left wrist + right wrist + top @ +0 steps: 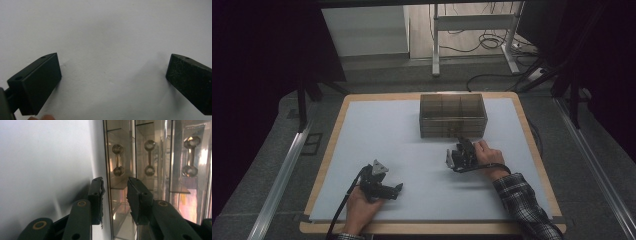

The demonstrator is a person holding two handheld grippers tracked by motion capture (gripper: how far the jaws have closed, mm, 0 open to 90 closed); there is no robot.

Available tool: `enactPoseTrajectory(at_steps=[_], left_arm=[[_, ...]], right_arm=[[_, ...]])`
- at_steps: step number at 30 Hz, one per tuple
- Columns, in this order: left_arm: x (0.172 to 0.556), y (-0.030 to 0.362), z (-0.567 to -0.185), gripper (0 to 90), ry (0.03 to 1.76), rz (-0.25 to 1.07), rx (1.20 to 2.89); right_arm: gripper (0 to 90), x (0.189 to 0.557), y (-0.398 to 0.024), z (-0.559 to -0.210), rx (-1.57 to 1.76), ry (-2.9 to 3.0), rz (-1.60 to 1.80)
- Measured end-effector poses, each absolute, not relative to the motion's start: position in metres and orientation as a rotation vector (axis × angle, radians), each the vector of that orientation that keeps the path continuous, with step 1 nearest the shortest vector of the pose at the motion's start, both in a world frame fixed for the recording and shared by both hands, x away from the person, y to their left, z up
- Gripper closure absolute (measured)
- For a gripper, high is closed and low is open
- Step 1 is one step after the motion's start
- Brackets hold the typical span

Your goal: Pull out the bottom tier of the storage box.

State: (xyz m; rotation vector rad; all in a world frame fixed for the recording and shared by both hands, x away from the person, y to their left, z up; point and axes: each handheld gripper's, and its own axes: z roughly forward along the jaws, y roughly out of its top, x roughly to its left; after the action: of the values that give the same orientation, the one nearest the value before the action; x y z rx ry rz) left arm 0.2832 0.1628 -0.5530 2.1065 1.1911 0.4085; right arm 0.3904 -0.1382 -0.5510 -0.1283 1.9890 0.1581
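A clear brown plastic drawer box sits at the far middle of the white table. The right gripper is right at the box's near side, close to its right end. In the right gripper view, its two jaws are partly closed and stand on either side of the box's bottom front edge, not yet pinching it. The box has small drawer handles. The left gripper rests wide open and holds nothing at the near left. It looks like the step is reaching for a drawer. Next, the right gripper needs to line up with a handle, squeeze, and pull gently.
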Motion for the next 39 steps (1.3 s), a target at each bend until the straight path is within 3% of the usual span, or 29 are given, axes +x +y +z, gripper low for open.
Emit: enactPoseTrajectory(at_steps=[20,39], left_arm=[[0.283,0.163,-0.553,0.0,1.188,0.408,2.111],[0.283,0.163,-0.553,0.0,1.188,0.408,2.111]], right_arm=[[77.9,0.409,-0.12,-0.564,-0.174,1.921,0.097],[79.7,0.398,-0.123,-0.564,-0.175,1.916,0.105]])
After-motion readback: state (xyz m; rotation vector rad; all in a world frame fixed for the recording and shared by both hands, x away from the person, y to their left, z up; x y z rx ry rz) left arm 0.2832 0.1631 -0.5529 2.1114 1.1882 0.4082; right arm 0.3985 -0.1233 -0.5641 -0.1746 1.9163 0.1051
